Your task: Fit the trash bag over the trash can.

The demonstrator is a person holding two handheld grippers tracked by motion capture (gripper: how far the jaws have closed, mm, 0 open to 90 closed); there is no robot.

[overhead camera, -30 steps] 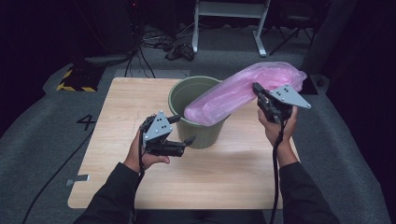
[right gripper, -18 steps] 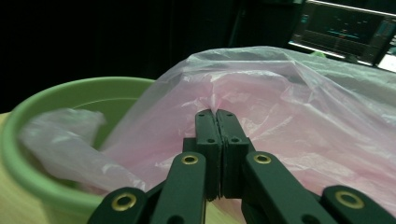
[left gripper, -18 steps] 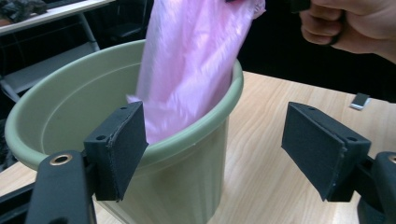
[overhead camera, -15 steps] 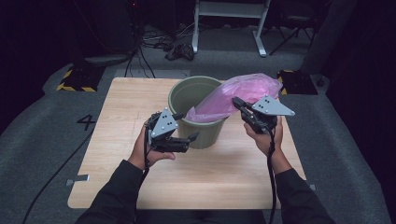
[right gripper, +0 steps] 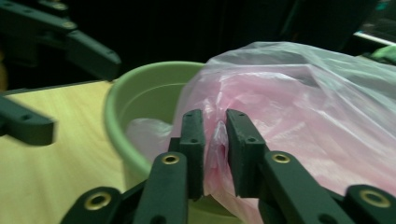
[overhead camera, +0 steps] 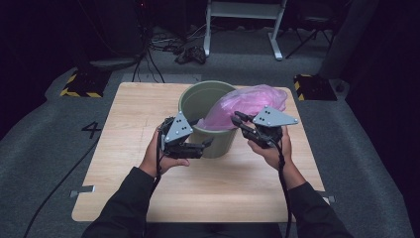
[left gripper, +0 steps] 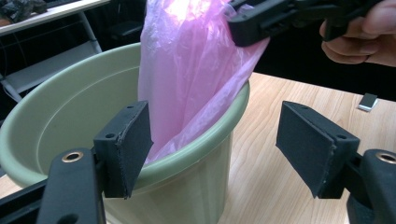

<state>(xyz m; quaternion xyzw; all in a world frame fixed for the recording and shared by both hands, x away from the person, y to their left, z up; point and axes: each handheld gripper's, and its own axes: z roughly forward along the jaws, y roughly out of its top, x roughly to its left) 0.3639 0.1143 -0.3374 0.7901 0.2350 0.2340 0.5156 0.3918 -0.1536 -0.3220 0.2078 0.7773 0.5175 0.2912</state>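
A green bucket (overhead camera: 187, 101) stands on the wooden table (overhead camera: 138, 106). A pink plastic bag (overhead camera: 250, 101) hangs into it and bulges over the right rim. My right gripper (overhead camera: 235, 118) is at that rim. Its jaws have just been opening: in the right gripper view a fold of the bag (right gripper: 303, 102) still lies in the narrow gap of the gripper (right gripper: 215, 126), no longer pinched. My left gripper (overhead camera: 203, 131) is open at the near rim. Its jaws (left gripper: 215, 144) have just been closing a little, with the bucket's wall (left gripper: 56, 126) between them, untouched.
A small grey tag (left gripper: 369, 101) lies on the table beyond the bucket. Around the table is grey floor with cables, a white stand's legs (overhead camera: 242, 29) at the back, and yellow-and-black striped blocks (overhead camera: 79, 84) at both sides.
The right gripper has come left and down to the bucket's rim, bringing the bag down with it. Its jaws have parted. The left gripper has stayed put.
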